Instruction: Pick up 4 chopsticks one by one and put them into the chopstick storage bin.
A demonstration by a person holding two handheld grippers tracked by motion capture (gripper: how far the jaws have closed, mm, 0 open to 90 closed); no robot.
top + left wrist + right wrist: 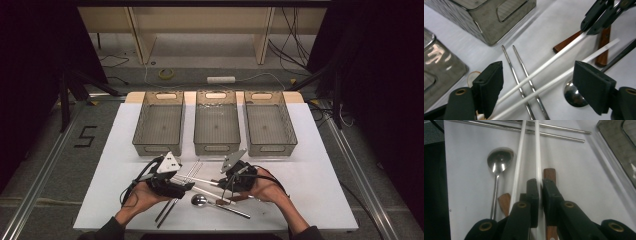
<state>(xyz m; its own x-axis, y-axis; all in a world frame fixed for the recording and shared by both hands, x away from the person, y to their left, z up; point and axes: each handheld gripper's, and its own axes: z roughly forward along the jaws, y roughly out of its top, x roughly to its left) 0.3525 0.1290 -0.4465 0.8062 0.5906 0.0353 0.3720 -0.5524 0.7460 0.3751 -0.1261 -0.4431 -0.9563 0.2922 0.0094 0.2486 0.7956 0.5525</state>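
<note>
So from my end, the thing in play is a pair of white chopsticks (537, 150); long, thin, glossy sticks lying near the table's (320, 180) near edge, running roughly left to right between the two grippers and crossing over a pair of metal chopsticks (520, 75) with ridged tips; the right gripper (540, 192) has its jaws pinched nearly together on one white stick, while the other white stick lies just beside the jaws, free as far as I can see; the left gripper (537, 87) has its jaws spread wide, one on each side of the white sticks, touching nothing that I can make out.

Other bits down there: a metal spoon (499, 161) just near of the white sticks, bowl facing up; two wooden-handled pieces (602, 47) under the right gripper, can't tell what they are; a dark pair of sticks (166, 212) near my left hand (142, 196).

Containers: three grey see-through bins (216, 122) in a row along the far side of the table; left, middle, right, all look empty to me.
</note>
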